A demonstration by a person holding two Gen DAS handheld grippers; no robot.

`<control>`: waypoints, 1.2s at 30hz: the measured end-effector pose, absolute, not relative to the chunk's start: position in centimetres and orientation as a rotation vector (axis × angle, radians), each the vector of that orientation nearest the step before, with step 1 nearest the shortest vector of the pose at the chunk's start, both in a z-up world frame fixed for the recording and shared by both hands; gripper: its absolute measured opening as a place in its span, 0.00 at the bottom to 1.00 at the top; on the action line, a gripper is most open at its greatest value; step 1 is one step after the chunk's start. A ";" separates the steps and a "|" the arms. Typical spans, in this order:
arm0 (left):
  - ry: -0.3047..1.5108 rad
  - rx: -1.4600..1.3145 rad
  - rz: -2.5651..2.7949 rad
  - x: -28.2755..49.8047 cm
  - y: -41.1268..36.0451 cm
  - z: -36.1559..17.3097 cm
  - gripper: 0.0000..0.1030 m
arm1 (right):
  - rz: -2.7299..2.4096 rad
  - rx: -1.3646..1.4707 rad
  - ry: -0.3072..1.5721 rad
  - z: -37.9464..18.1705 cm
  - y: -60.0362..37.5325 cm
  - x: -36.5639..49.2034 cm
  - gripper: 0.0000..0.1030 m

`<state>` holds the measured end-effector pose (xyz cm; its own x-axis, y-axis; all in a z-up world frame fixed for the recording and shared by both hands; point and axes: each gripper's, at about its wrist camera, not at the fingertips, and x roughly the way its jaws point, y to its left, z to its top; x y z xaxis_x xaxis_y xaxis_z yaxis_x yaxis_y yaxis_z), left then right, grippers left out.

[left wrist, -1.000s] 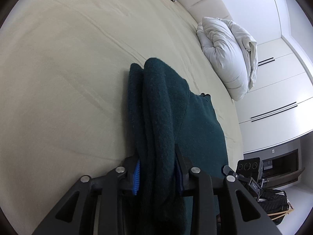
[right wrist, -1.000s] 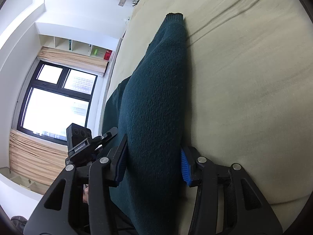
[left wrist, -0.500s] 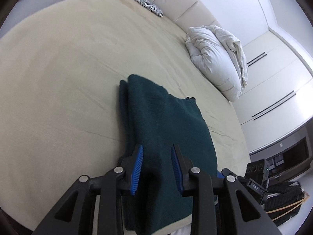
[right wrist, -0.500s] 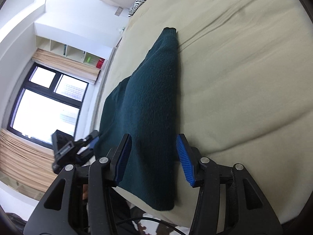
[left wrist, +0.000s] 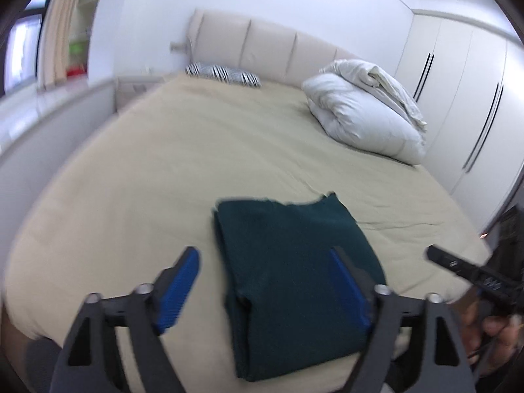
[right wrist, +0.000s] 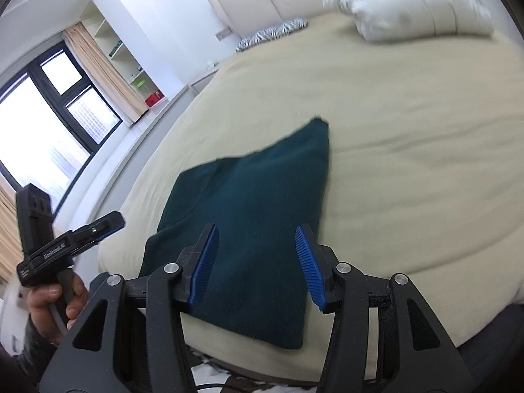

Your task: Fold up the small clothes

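Now motion-blurred, folded sweater (left wrist: 294,278) near edge hidden behind left tool (left wrist: 265,281)

Dark teal sweater (left wrist: 294,262); beige bedspread (left wrist: 196,150); zebra-striped pillow (left wrist: 222,73); white duvet (left wrist: 363,111)

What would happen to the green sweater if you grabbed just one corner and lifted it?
The folded dark green sweater would probably flop and come unfolded, since it is soft knit lying in loose layers along its left edge. It likely would not slide far on the beige bed cover, as both look like fuzzy cloth. It looks thick, so perhaps slightly heavy for its size.
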<state>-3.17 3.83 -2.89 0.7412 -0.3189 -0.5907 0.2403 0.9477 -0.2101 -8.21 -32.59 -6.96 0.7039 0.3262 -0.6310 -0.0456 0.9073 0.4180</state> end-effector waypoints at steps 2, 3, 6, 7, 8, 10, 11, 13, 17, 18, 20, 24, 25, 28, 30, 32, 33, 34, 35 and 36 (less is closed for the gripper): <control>0.565 -0.059 -0.249 -4.7 3.5 -1.5 1.00 | 0.174 0.361 0.713 -5.3 -32.0 -8.6 0.71; 0.538 -0.042 -0.237 -5.0 3.7 -1.0 1.00 | 0.144 0.347 0.674 -4.5 -31.8 -9.0 0.78; 0.478 0.020 -0.180 -5.8 3.2 0.2 1.00 | 0.077 0.312 0.548 -2.2 -31.2 -10.4 0.91; 0.461 0.044 -0.148 -6.0 3.0 0.6 1.00 | 0.055 0.295 0.517 -1.6 -31.0 -10.8 0.97; 0.451 0.062 -0.125 -6.2 2.9 0.9 1.00 | 0.028 0.278 0.494 -1.1 -30.8 -11.0 0.98; 0.450 0.082 -0.091 -6.4 2.9 1.3 1.00 | -0.027 0.238 0.455 -0.1 -30.2 -11.6 0.98; 0.463 0.087 -0.075 -6.4 2.9 1.5 1.00 | -0.040 0.226 0.446 0.2 -30.0 -11.9 0.99; 0.471 0.072 -0.045 -6.7 3.2 1.7 1.00 | -0.078 0.190 0.427 0.9 -29.5 -12.2 1.00; 0.512 -0.024 -0.061 -6.5 4.6 1.4 1.00 | -0.123 0.160 0.412 2.2 -28.3 -12.8 1.00; 0.529 -0.044 -0.072 -6.4 4.8 1.2 1.00 | -0.096 0.166 0.428 2.3 -28.1 -12.8 1.00; 0.554 -0.091 -0.081 -6.1 5.5 0.7 1.00 | -0.063 0.184 0.471 2.4 -27.8 -12.7 1.00; 0.581 -0.085 -0.053 -6.0 5.7 0.4 1.00 | -0.060 0.167 0.550 1.9 -27.0 -12.5 1.00; 0.579 -0.058 -0.033 -6.0 5.4 0.3 1.00 | -0.069 0.152 0.564 1.5 -26.8 -12.4 1.00; 0.592 0.033 0.034 -6.3 4.6 -0.4 1.00 | -0.082 0.129 0.592 0.6 -26.4 -12.1 1.00; 0.606 0.102 0.094 -6.3 3.9 -0.9 1.00 | -0.082 0.127 0.597 0.2 -26.3 -11.9 1.00; 0.622 0.139 0.115 -6.2 3.5 -1.3 1.00 | -0.085 0.116 0.603 -0.2 -26.1 -11.7 1.00; 0.638 0.141 0.117 -6.1 3.4 -1.6 1.00 | -0.086 0.110 0.609 -0.4 -25.9 -11.5 1.00; 0.668 0.132 0.097 -5.9 3.4 -2.0 1.00 | -0.087 0.106 0.620 -0.6 -25.8 -11.3 1.00; 0.702 0.113 0.069 -5.6 3.5 -2.4 1.00 | -0.086 0.104 0.634 -0.8 -25.6 -11.1 1.00; 0.720 0.100 0.064 -5.4 3.5 -2.7 1.00 | -0.086 0.104 0.650 -1.1 -25.5 -10.9 1.00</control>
<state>-5.43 3.50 -2.69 0.7501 0.0930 -0.6547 -0.0242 0.9933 0.1134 -10.87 -25.50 -1.08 0.7925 -0.0471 -0.6080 0.1125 0.9912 0.0699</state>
